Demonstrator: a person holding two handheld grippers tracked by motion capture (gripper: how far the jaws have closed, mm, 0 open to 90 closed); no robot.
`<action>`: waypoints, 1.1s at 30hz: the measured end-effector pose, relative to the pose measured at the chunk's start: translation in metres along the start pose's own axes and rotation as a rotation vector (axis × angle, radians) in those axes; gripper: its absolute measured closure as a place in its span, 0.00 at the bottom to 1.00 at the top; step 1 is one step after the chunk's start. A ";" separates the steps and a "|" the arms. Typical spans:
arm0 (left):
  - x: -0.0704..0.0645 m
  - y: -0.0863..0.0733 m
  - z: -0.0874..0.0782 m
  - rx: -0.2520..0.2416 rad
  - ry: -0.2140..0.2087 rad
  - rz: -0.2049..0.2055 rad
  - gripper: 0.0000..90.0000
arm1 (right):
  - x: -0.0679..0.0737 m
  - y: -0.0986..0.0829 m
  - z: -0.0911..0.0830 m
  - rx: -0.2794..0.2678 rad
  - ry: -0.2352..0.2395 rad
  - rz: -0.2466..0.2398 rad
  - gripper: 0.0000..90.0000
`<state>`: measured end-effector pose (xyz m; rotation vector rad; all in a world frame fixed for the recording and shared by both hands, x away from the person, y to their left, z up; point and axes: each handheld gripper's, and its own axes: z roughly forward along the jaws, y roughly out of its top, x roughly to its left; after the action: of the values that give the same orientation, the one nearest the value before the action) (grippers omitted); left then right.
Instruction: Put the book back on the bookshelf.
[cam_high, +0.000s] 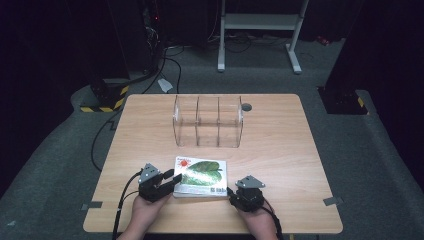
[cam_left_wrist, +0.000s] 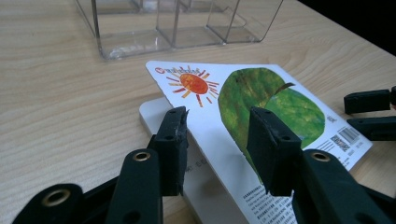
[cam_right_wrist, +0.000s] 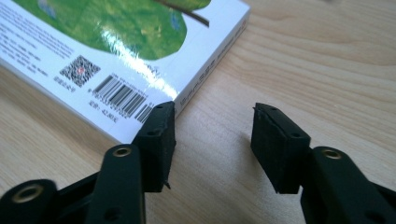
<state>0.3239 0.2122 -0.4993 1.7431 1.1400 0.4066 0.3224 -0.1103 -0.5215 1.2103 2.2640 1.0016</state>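
1. High view: A picture book with a green leaf and a red sun on its cover lies flat on the wooden table, near the person's edge. The left gripper is at the book's left end, and its jaws reach over that end. The right gripper sits just beside the book's near right corner. A clear plastic box with three slots stands farther back, apart from the book.

2. Left gripper view: The jaws are wide open. The cover's left edge is lifted off the pages, and one jaw is on each side of it.

3. Right gripper view: The jaws are wide open and hold nothing. One jaw is at the book's corner by the barcode.
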 end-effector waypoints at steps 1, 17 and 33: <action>-0.001 0.001 -0.001 -0.006 -0.002 0.002 0.64 | -0.001 0.000 -0.002 -0.011 0.003 0.002 0.52; -0.002 0.006 -0.005 -0.026 -0.021 -0.003 0.64 | 0.024 0.005 0.005 0.003 0.143 -0.018 0.30; 0.005 0.005 -0.002 -0.019 -0.029 -0.038 0.55 | 0.026 0.004 0.006 0.004 0.126 -0.039 0.41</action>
<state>0.3276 0.2169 -0.4951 1.7029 1.1430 0.3670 0.3136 -0.0848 -0.5223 1.1286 2.3769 1.0875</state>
